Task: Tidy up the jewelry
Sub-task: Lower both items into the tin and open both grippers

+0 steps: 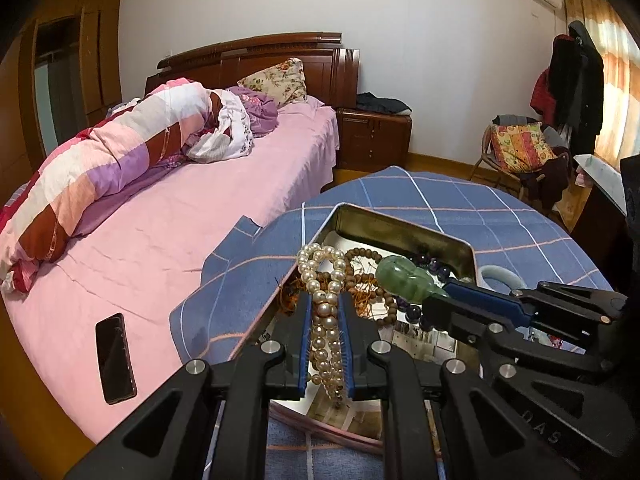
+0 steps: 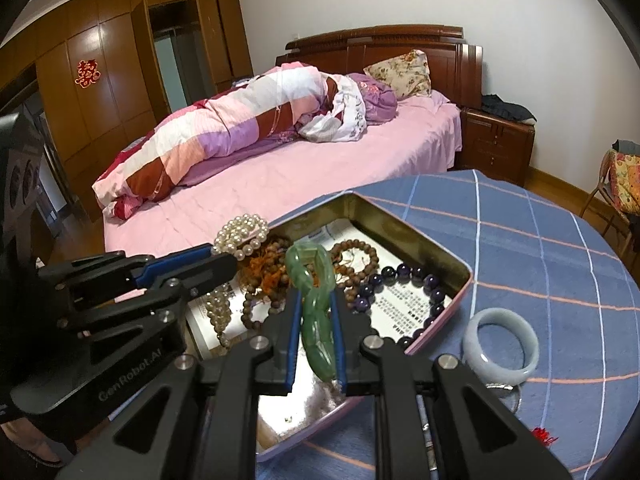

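Note:
My left gripper [image 1: 325, 300] is shut on a white pearl necklace [image 1: 324, 280] and holds it over the open metal tin [image 1: 404, 226]. My right gripper [image 2: 316, 300] is shut on a green jade bracelet [image 2: 314, 280], also above the tin [image 2: 404, 216]. In the tin lie brown wooden bead bracelets [image 2: 356, 258], an orange tassel [image 2: 262, 270] and a dark purple bead bracelet [image 2: 416, 276]. The right gripper with the green bracelet [image 1: 404, 280] shows in the left wrist view [image 1: 436, 300]. The left gripper shows in the right wrist view [image 2: 224, 254] with the pearls [image 2: 242, 232].
The tin stands on a round table with a blue checked cloth [image 2: 540, 248]. A pale jade bangle [image 2: 500, 346] lies on the cloth right of the tin. A pink bed [image 1: 168, 224] with a black phone [image 1: 115, 358] is left of the table. A chair [image 1: 520, 152] stands behind.

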The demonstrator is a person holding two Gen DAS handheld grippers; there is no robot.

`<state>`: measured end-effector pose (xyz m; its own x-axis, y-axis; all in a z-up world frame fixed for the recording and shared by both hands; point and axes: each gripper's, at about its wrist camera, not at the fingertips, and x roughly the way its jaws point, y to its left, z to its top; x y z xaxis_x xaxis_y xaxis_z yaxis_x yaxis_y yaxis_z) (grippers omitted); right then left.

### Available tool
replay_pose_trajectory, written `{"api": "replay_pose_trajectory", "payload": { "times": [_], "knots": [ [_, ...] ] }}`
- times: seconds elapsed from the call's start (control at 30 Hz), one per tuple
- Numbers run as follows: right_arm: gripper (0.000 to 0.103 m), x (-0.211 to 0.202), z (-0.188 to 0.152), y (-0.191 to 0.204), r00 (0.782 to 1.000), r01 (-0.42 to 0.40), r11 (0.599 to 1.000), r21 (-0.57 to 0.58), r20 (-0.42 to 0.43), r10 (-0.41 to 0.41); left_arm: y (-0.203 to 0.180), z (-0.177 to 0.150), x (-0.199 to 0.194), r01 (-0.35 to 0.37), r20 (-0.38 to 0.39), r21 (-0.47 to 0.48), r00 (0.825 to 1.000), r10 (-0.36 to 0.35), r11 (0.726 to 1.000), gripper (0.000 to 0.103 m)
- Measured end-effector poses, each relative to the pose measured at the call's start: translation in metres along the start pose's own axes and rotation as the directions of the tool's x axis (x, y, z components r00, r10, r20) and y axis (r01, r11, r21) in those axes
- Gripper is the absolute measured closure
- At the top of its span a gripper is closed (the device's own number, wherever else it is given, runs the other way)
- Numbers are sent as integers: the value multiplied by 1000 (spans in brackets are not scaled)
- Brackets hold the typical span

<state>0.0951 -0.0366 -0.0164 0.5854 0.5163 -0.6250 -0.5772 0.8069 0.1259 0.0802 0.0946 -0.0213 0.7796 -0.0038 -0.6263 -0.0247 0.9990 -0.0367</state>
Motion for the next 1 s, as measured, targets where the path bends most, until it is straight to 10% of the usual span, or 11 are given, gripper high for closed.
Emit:
{"api": "replay_pose_trajectory", "payload": {
  "times": [1.0],
  "knots": [
    [86, 24, -17, 0, 997, 15, 1000, -9, -81, -16, 7, -11, 22, -11, -71, -1, 997, 11, 1000, 91]
  ]
}}
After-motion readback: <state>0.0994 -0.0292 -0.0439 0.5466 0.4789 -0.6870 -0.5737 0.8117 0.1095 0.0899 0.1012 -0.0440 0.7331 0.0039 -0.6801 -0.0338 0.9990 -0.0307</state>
